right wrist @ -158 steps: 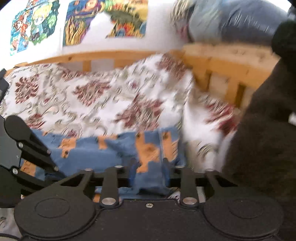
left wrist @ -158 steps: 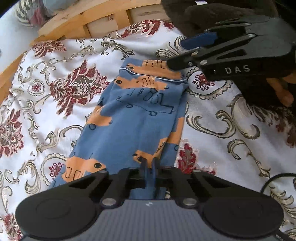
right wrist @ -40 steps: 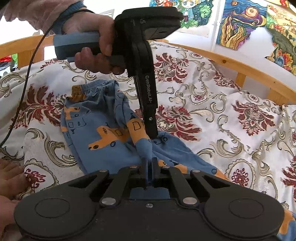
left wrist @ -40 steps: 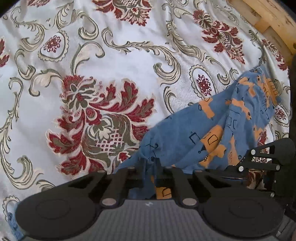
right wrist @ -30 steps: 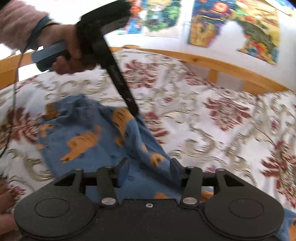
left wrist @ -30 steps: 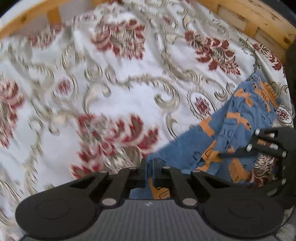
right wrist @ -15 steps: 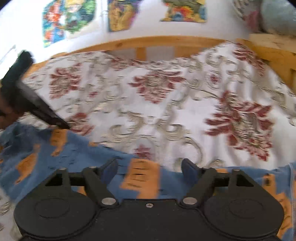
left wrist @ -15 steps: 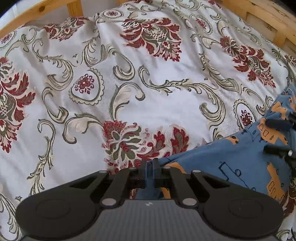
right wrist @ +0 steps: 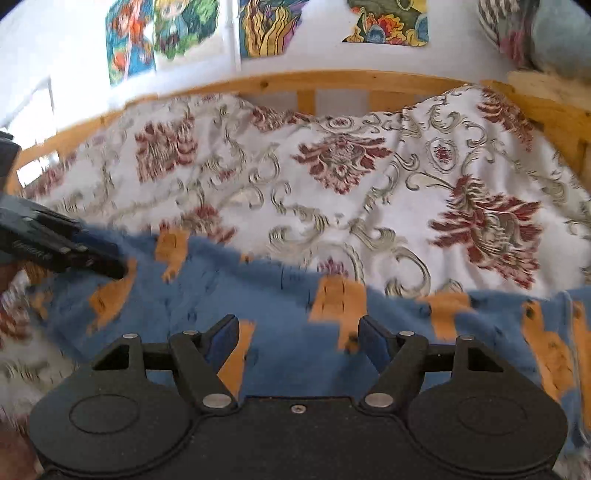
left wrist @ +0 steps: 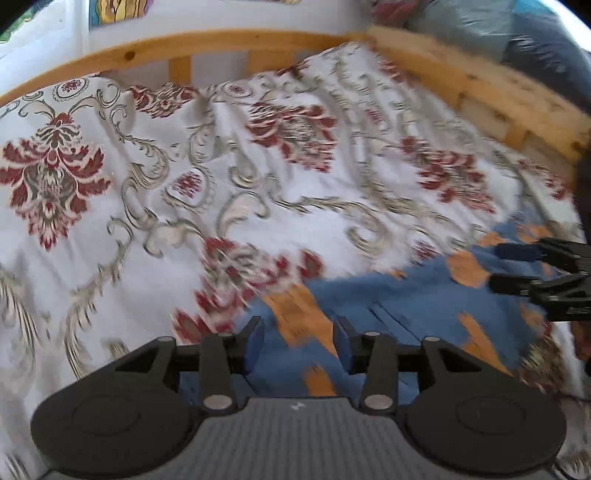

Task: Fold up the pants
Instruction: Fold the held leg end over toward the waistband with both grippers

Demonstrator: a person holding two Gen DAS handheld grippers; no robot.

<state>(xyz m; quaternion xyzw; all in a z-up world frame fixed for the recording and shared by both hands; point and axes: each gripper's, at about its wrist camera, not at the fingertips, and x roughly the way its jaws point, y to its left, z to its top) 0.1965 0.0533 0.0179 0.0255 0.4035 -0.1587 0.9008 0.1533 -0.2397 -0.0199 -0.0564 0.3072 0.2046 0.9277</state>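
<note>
The blue pants with orange vehicle prints [left wrist: 413,306] lie flat on the bed, spread across the lower part of both views [right wrist: 288,306]. My left gripper [left wrist: 299,341] is open just above one end of the pants, holding nothing. My right gripper [right wrist: 297,338] is open over the middle of the pants, holding nothing. The right gripper's fingers show at the right edge of the left wrist view [left wrist: 532,269]. The left gripper's fingers show at the left edge of the right wrist view [right wrist: 62,247].
The floral bedspread [left wrist: 155,192] covers the bed beyond the pants. A wooden bed rail [right wrist: 332,83] runs along the far side and right. Posters [right wrist: 266,26] hang on the wall. Bundled bedding [left wrist: 480,33] sits beyond the rail at the top right.
My left gripper has opened and let go of the pants. My right gripper, open half a second ago, stays open. Both views have tilted up toward the bed rail.
</note>
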